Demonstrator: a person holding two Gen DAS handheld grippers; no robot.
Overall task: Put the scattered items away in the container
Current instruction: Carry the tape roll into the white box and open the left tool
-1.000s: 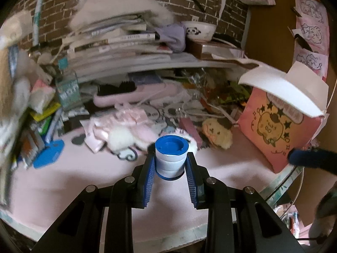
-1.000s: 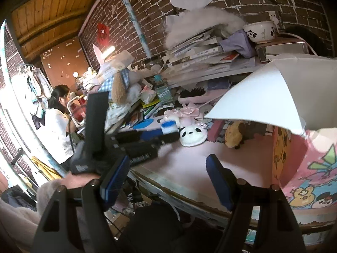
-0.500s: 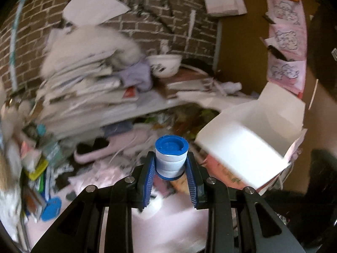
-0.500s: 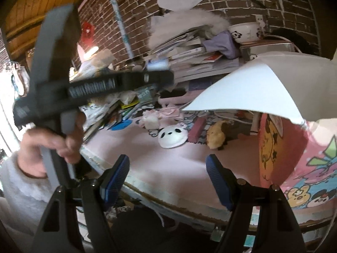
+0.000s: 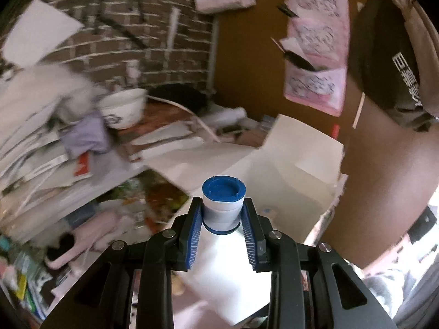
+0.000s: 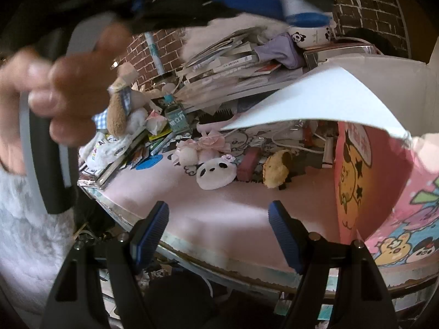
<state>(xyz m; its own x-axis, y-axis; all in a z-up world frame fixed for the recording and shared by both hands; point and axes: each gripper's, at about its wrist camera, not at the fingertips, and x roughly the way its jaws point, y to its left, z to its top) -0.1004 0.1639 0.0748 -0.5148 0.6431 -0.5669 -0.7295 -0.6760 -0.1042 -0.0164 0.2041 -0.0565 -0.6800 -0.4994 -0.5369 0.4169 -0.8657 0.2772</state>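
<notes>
- One big change: a second ago the left gripper hung over the pink table; now the open white box fills the frame's centre, so release looks near.
- The left jaws stay clamped on the blue-capped roll, held upright at centre frame.
- The right gripper hangs at bottom centre, jaws wide apart and empty.
- Only the right view shows what remains: the panda plush and yellow plush mid-frame, plus the person's hand at left.

White Chinese characters mark the dark bag; none can be made out
</notes>
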